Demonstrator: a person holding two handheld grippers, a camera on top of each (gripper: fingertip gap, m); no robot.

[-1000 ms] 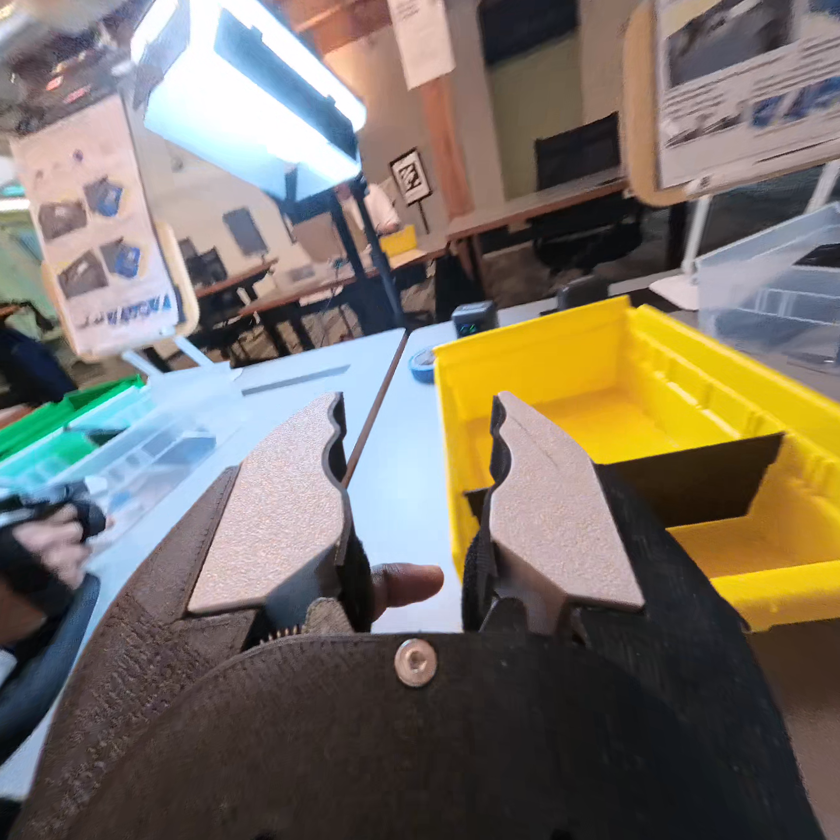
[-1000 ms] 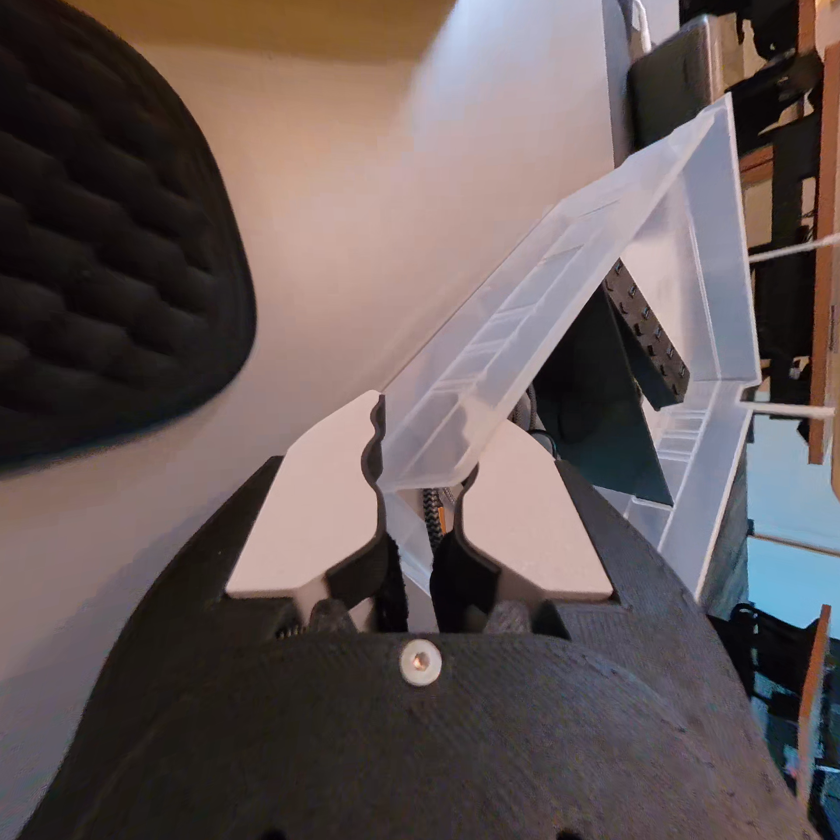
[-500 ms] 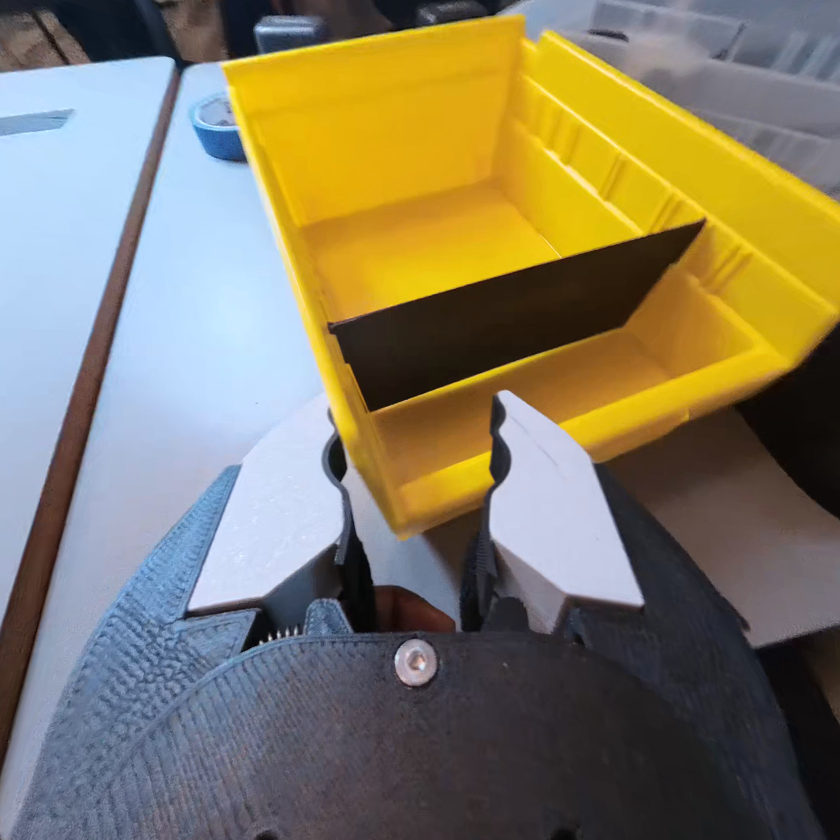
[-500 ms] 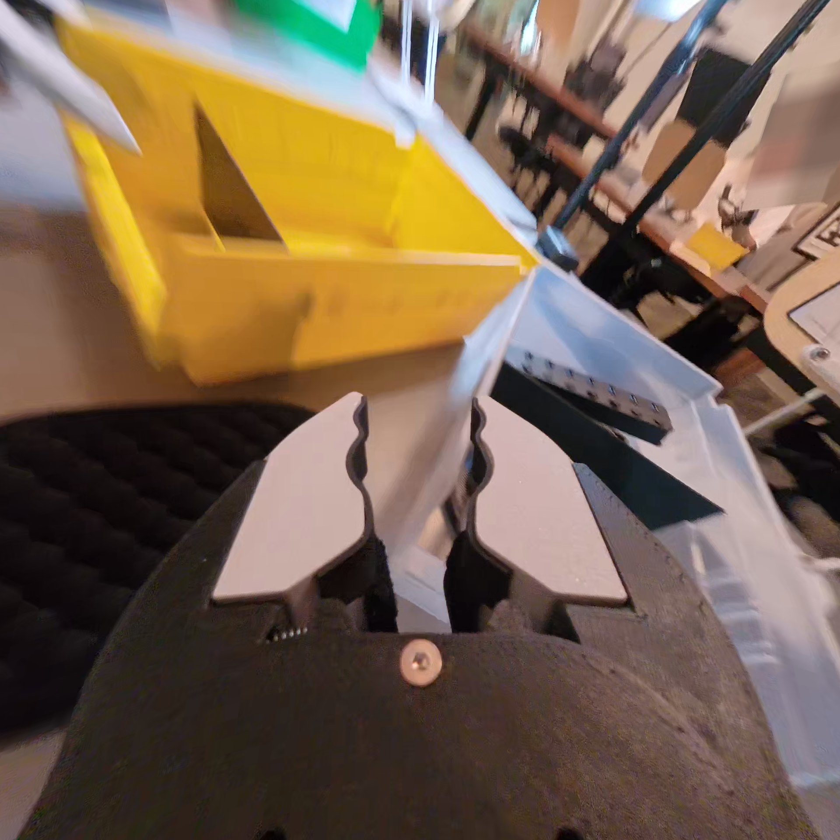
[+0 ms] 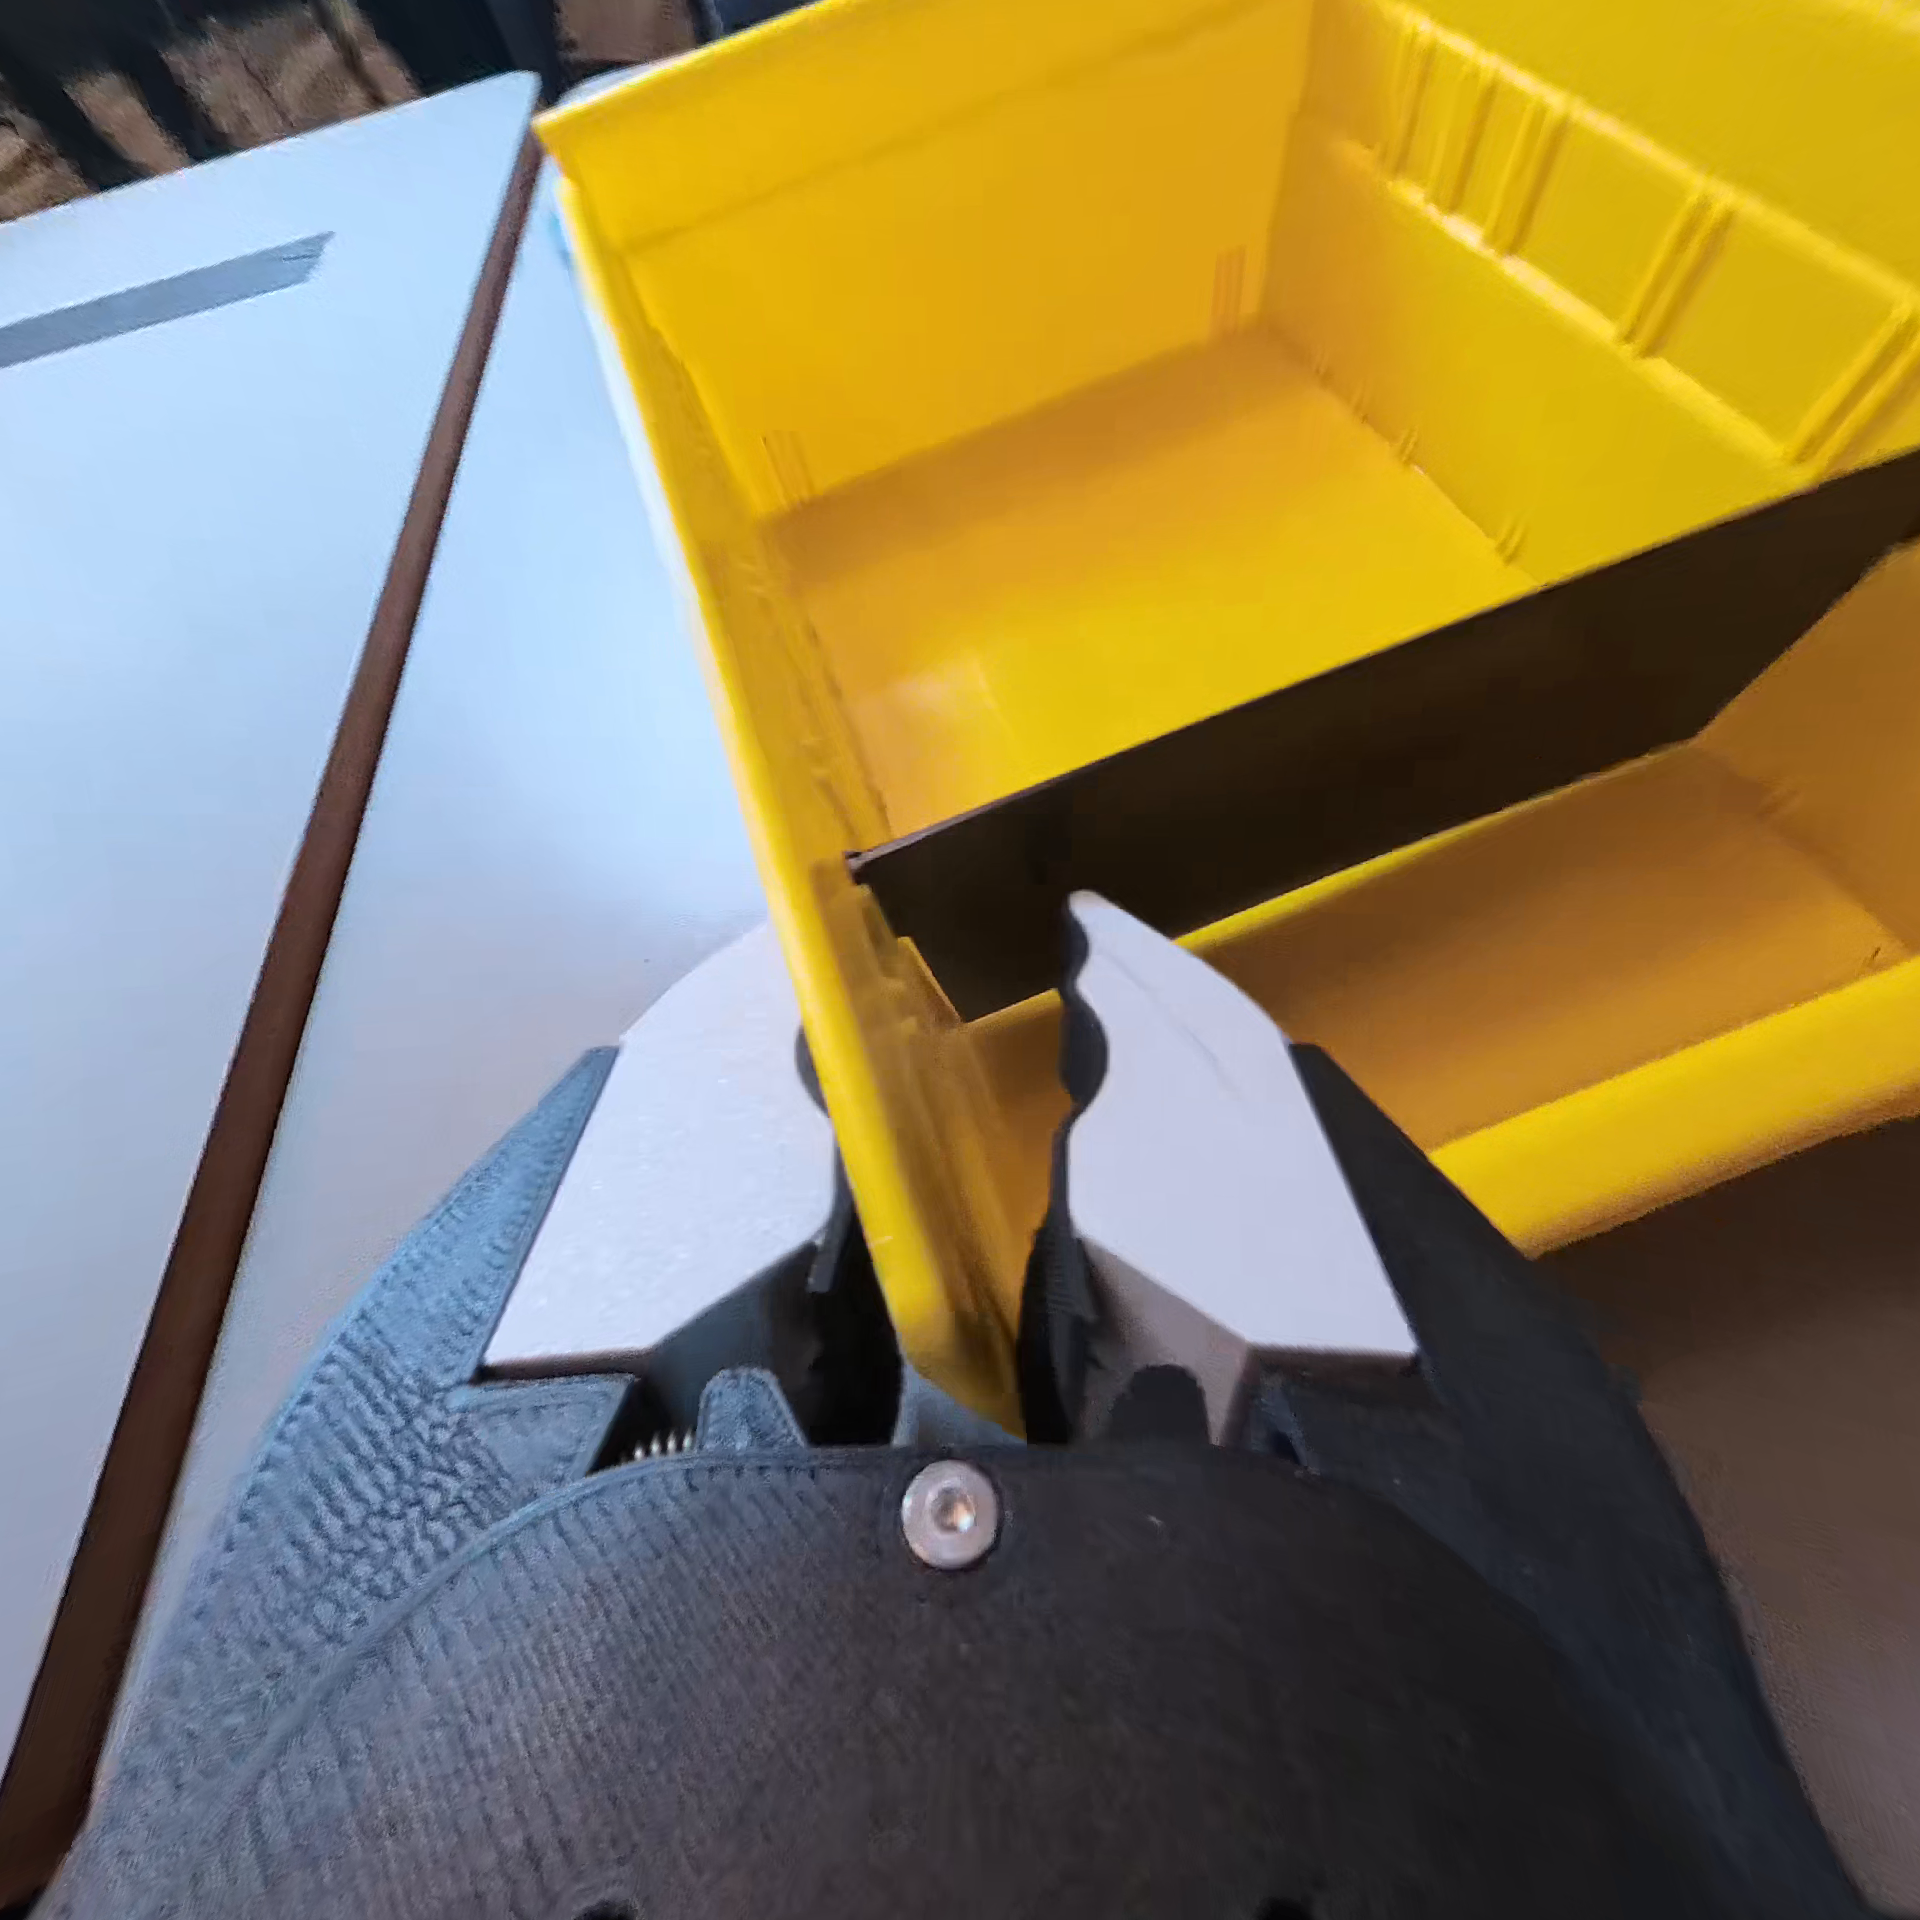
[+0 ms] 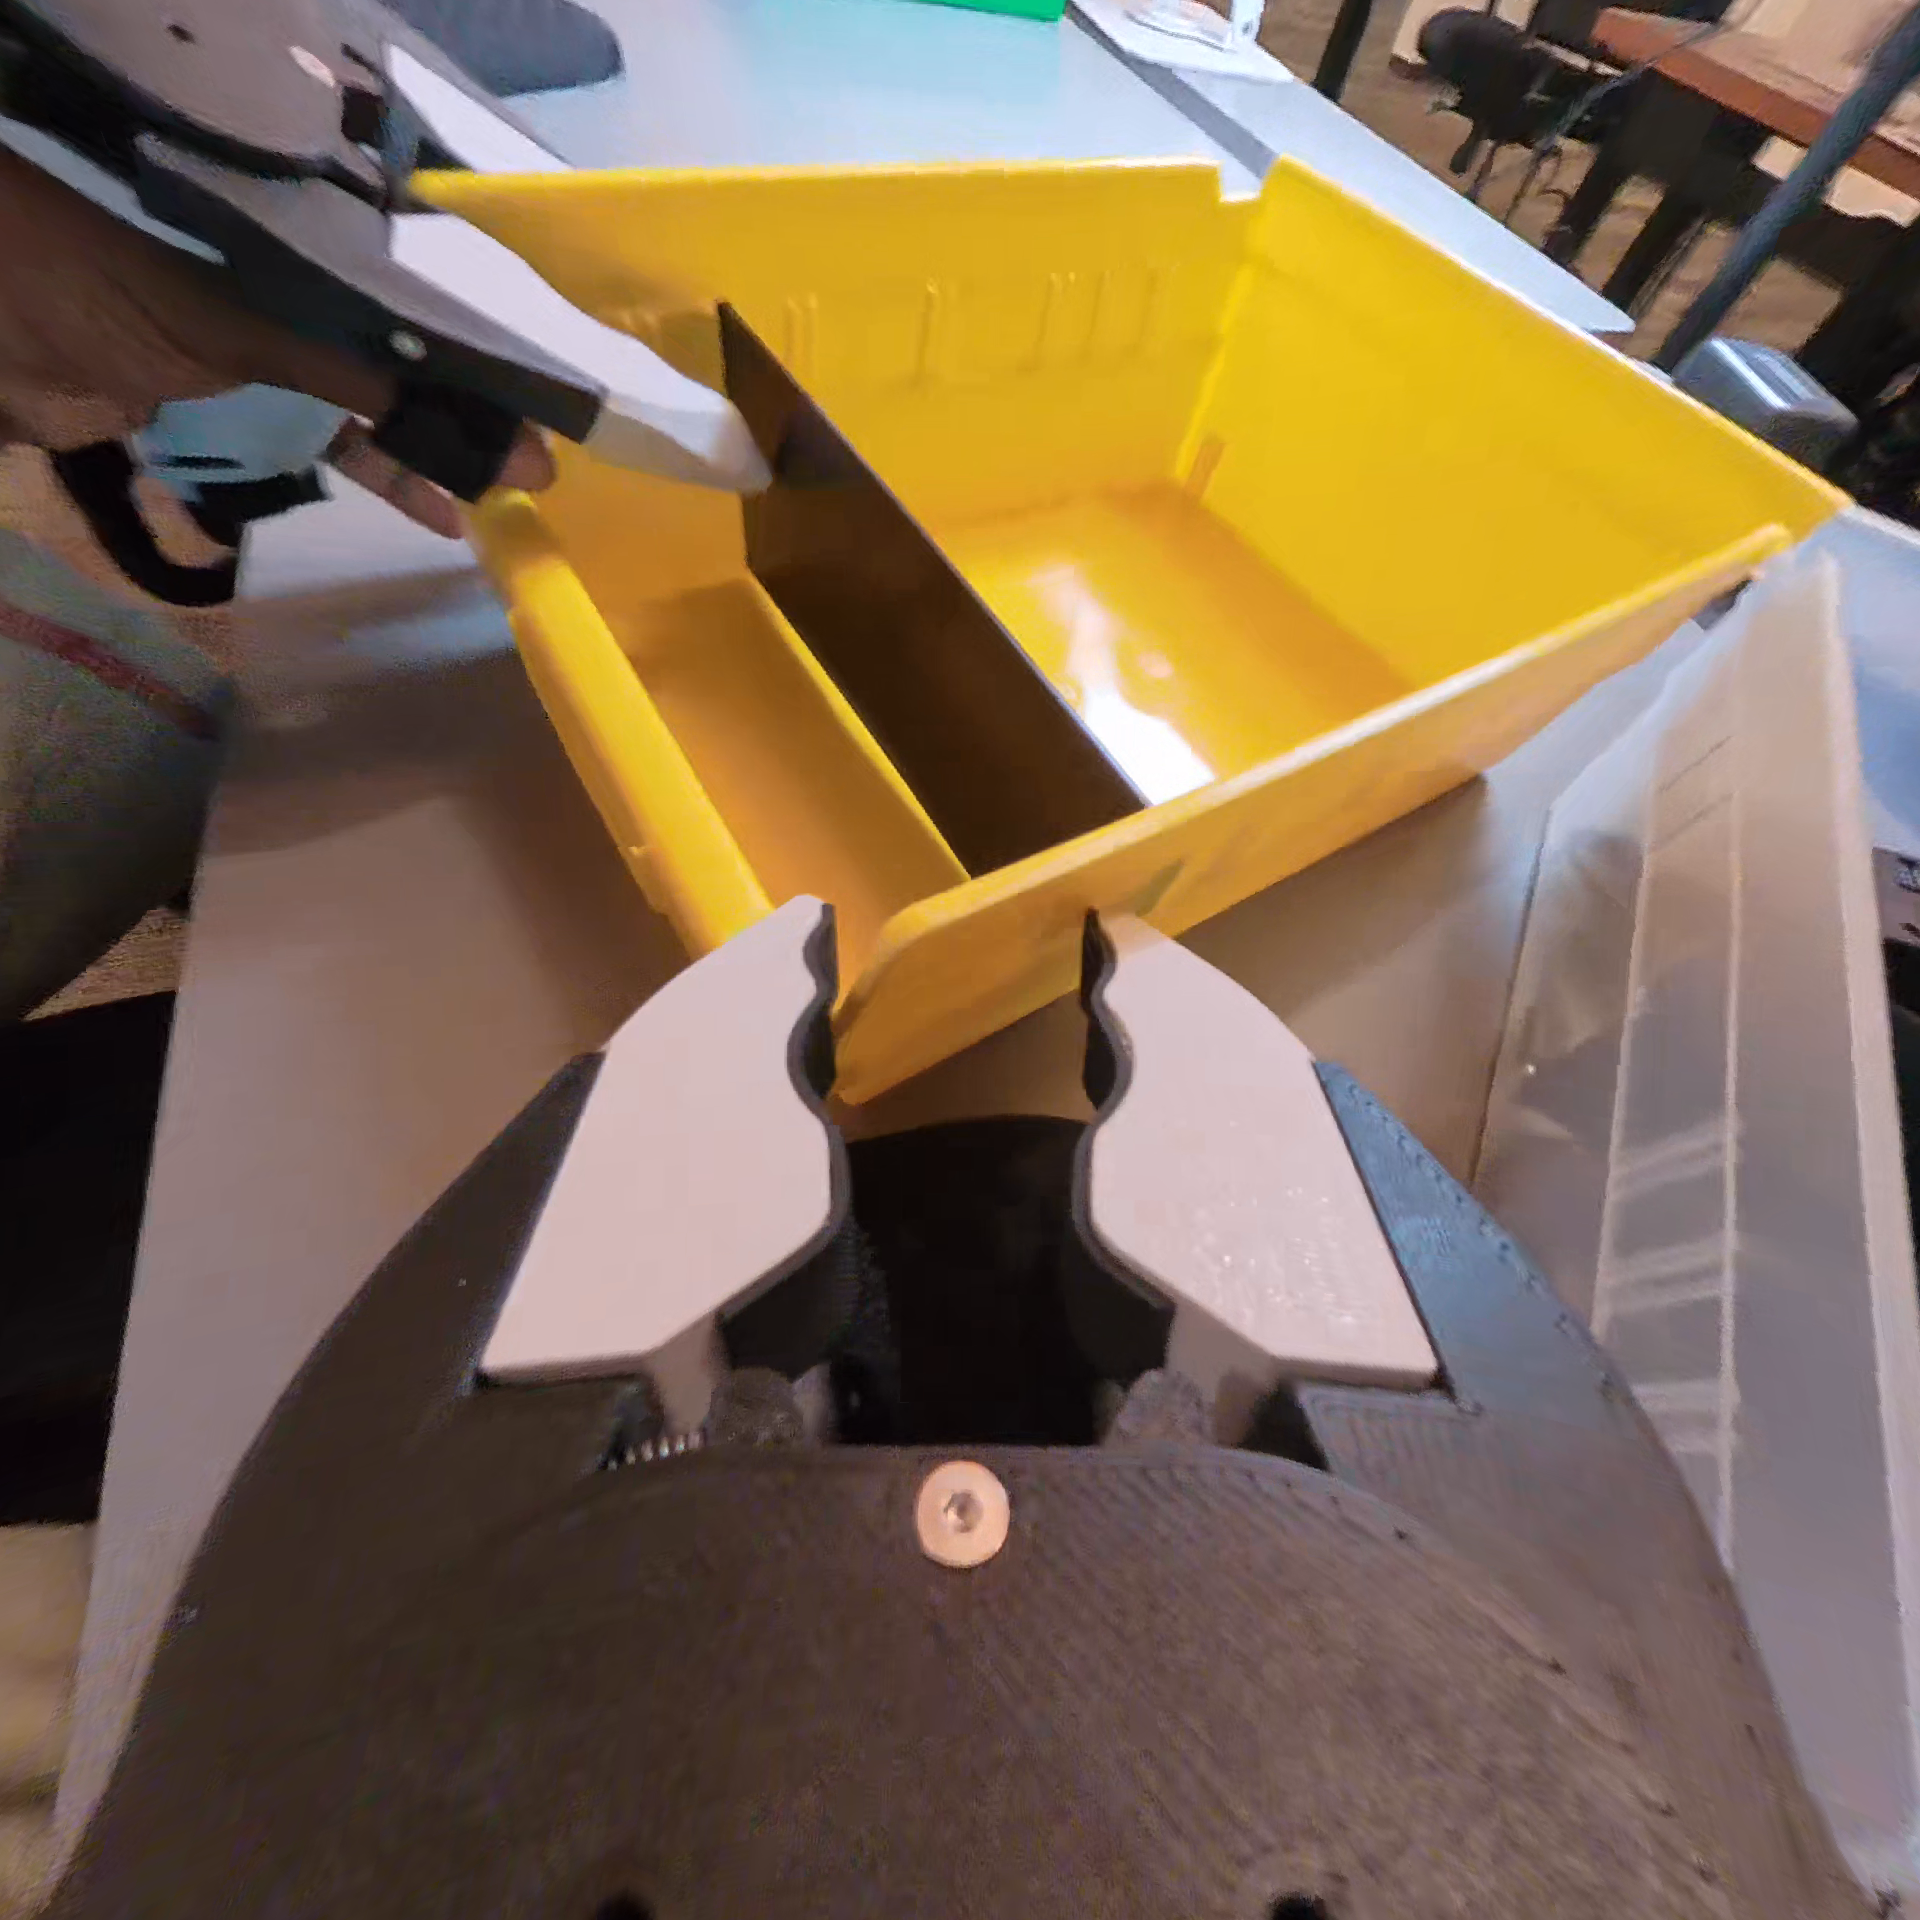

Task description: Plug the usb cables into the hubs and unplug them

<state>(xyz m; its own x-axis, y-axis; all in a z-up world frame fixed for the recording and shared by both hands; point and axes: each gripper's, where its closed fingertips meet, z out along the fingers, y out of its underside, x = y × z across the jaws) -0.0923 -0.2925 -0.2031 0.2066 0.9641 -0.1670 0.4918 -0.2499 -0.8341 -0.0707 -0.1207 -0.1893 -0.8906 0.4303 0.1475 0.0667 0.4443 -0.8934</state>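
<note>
Straddling the near-left wall of the yellow plastic bin [image 5: 1039,499], the left gripper [image 5: 935,935] was clamped on it. The right gripper [image 6: 956,935] was held parted around the bin's near corner, ungripped. USB cables and hubs were unseen.

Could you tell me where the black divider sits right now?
The divider stands upright across the yellow bin, nearer its front end; the left tongs straddle the bin wall beside it.

Glossy yellow plastic bin [image 6: 1351,436], matt black divider [image 6: 935,675], translucent plastic container [image 6: 1714,1039].
</note>
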